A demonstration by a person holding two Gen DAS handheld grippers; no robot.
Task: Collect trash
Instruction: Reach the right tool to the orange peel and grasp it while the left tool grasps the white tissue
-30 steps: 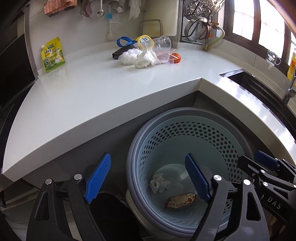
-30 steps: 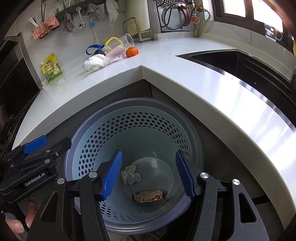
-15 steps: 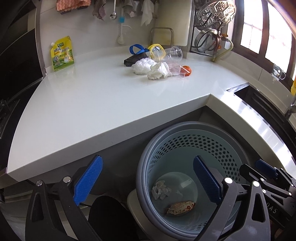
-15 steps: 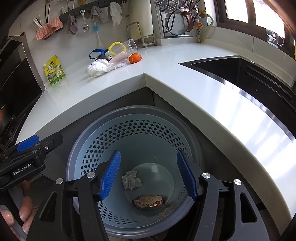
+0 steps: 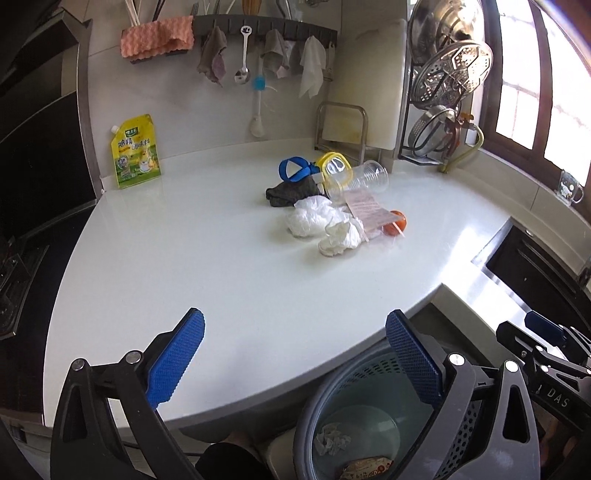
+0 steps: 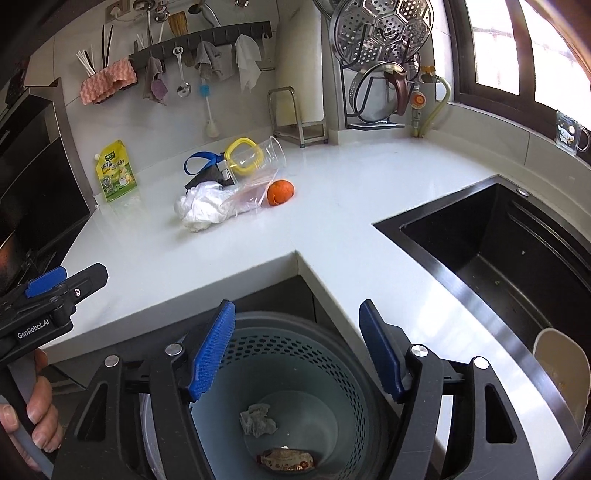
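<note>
A blue-grey perforated trash basket [image 6: 295, 354] [image 5: 369, 373] stands on the floor below the counter corner. It holds a crumpled tissue [image 6: 258, 421] and a snack wrapper [image 6: 288, 459]. A pile of trash lies far back on the white counter: white crumpled bags [image 5: 314, 221] [image 6: 203, 208], a clear plastic cup [image 5: 360, 179] [image 6: 264, 155], a pink-printed clear bag [image 5: 369, 208], an orange [image 5: 395, 221] [image 6: 280, 192] and a dark rag [image 5: 291, 192]. My left gripper [image 5: 295, 354] is open and empty above the counter's front edge. My right gripper [image 6: 295, 347] is open and empty over the basket.
A yellow-green pouch [image 5: 135, 151] leans on the back wall. A black sink [image 6: 498, 251] lies to the right, with a cream bowl [image 6: 561, 369] in it. A dish rack with steel lids [image 6: 384, 62] stands at the back. Cloths and utensils hang on a wall rail [image 5: 258, 33].
Both grippers have risen and tilted up from the basket toward the counter. The trash pile now shows nearer the middle of both views. Both stay open and empty.
</note>
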